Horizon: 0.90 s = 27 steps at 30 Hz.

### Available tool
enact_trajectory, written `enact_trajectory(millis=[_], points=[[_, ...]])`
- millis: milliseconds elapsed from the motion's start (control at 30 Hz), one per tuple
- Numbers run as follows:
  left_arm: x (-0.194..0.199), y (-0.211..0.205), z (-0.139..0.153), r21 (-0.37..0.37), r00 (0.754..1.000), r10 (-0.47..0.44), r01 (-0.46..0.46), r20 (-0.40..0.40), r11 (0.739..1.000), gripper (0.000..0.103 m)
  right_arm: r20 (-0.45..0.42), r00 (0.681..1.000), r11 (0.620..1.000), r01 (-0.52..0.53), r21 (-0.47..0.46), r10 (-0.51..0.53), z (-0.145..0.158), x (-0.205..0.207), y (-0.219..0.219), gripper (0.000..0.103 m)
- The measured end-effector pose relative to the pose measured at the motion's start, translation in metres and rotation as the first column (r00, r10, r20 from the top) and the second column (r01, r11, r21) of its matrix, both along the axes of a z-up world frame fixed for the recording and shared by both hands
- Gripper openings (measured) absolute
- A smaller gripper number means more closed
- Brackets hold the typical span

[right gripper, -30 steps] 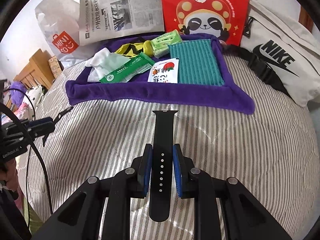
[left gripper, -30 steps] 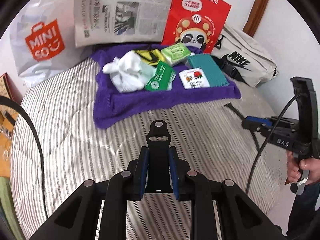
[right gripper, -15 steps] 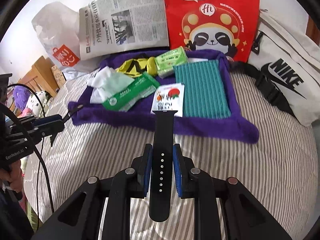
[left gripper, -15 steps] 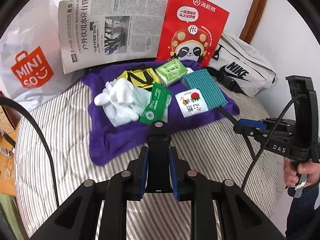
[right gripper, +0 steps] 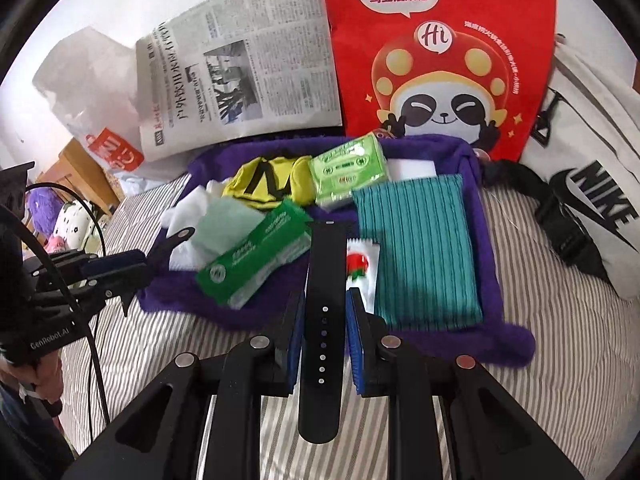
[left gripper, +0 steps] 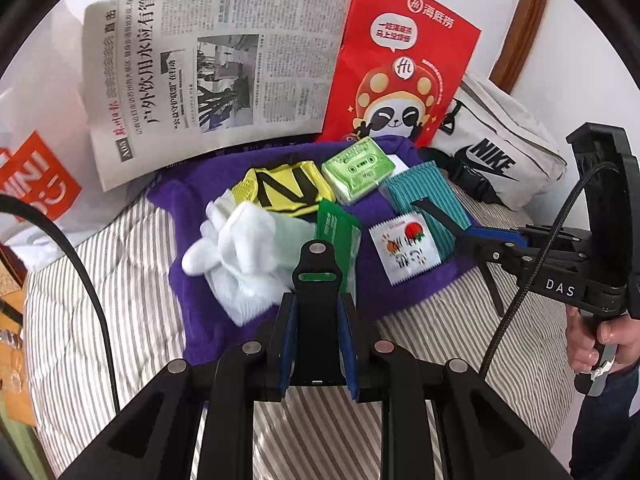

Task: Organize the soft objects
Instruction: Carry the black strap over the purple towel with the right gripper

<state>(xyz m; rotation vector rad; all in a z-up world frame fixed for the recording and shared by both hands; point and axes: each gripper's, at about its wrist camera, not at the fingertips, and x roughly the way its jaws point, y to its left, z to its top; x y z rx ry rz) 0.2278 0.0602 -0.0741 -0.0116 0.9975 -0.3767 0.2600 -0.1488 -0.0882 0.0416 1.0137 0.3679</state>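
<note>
Your left gripper (left gripper: 314, 322) is clamped on the buckle half of a black strap (left gripper: 316, 276). Your right gripper (right gripper: 324, 328) is clamped on the holed half (right gripper: 323, 320) of a like strap. Each piece stands up between the blue pads.

Both claws hang over the near edge of the purple towel (right gripper: 460, 336), which lies on the striped bed (right gripper: 540, 380). On the towel lie white socks (left gripper: 236, 252), a yellow pouch (left gripper: 284, 190), two green tissue packs (right gripper: 256, 260) (right gripper: 348, 168), a strawberry sachet (right gripper: 360, 268) and a teal cloth (right gripper: 416, 248).

Judged step: carrying the two strap halves in to join the soft goods; neither is set down yet.

Next move, as I judge it: pick bare purple, which is scarce; the front edge looks freest. Lower each half flat before you part the pads. Keep the two claws apart; they are near one another.
</note>
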Motion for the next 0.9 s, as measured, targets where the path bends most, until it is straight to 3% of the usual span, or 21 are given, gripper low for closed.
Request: enact_trajectory(millis=[367,533,900], points=[[0.044,-0.001,-0.017,0.008,0.999,-0.031,0.031,-0.01,0.999,0.02,0.001,1.0,1.0,-0.017,-0.007,0.017,-0.01,0.048,0.018,0.021],[0.051,0.006,-0.034,0.036,0.999,-0.025,0.026,-0.028,0.999,0.02,-0.015,0.999,0.999,-0.047,-0.024,0.046,-0.023,0.057,0.033,0.021],[0.051,0.024,-0.049,-0.014,0.998,-0.019,0.018,-0.054,1.0,0.02,-0.064,0.993,0.995,-0.098,-0.033,0.096,-0.051,0.065,0.064,0.021]])
